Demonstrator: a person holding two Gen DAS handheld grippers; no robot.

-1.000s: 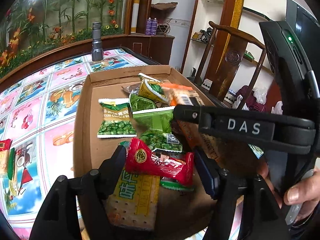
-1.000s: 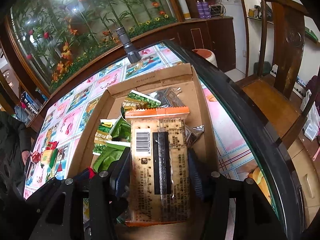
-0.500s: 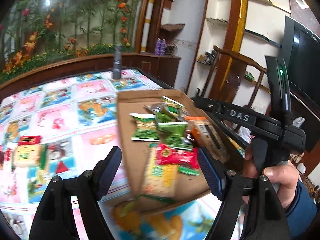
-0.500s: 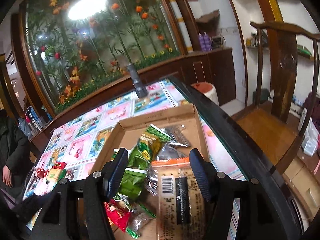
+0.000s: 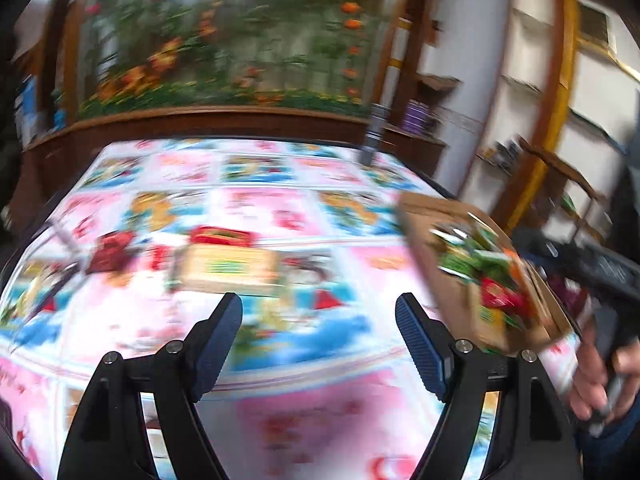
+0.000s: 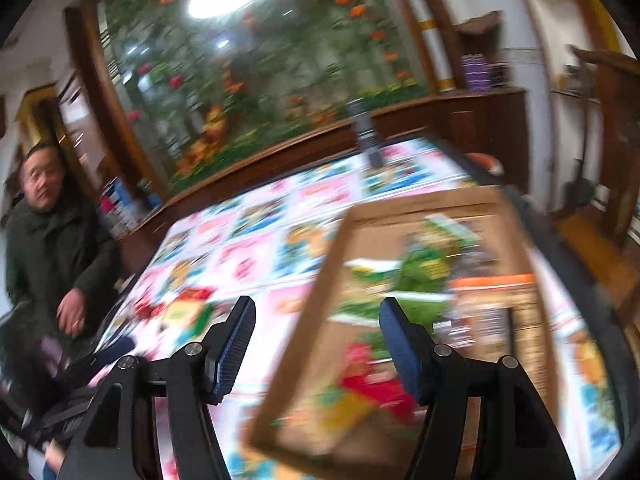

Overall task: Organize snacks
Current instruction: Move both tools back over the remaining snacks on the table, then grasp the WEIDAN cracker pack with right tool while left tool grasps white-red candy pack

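Now the left gripper (image 5: 319,312) stands with its jaws parted and nothing between them, over bare patterned tablecloth (image 5: 280,208); the jaws have just been opening, and the same holds for the right gripper (image 6: 317,320), which is also released and empty, its jaws straddling the near left wall of the cardboard box (image 6: 304,308). Ahead of the left gripper and a little to its left lie the loose snacks still outside the box: a tan packet (image 5: 228,266) with a red packet (image 5: 222,237) just behind it, and a blurred red wrapper (image 5: 110,252) further left. The box (image 5: 452,300) sits to this gripper's right, already holding green, red and orange-edged packets. Both views are smeared (the blur makes packet edges hard to read), so the main risk, as I judge it, is reaching for the tan packet while the hand swings fast: the fingers could skid over the slick cloth, push the packet away or pinch two packets at once. The right gripper, so close to the box wall, could knock or drag the box if it sweeps sideways. Both grippers point forward and downward toward the table. The hand (image 5: 600,376) gripping the right tool shows at the left view's right edge, beside the box, and a seated person (image 6: 52,240) is at the table's far left.
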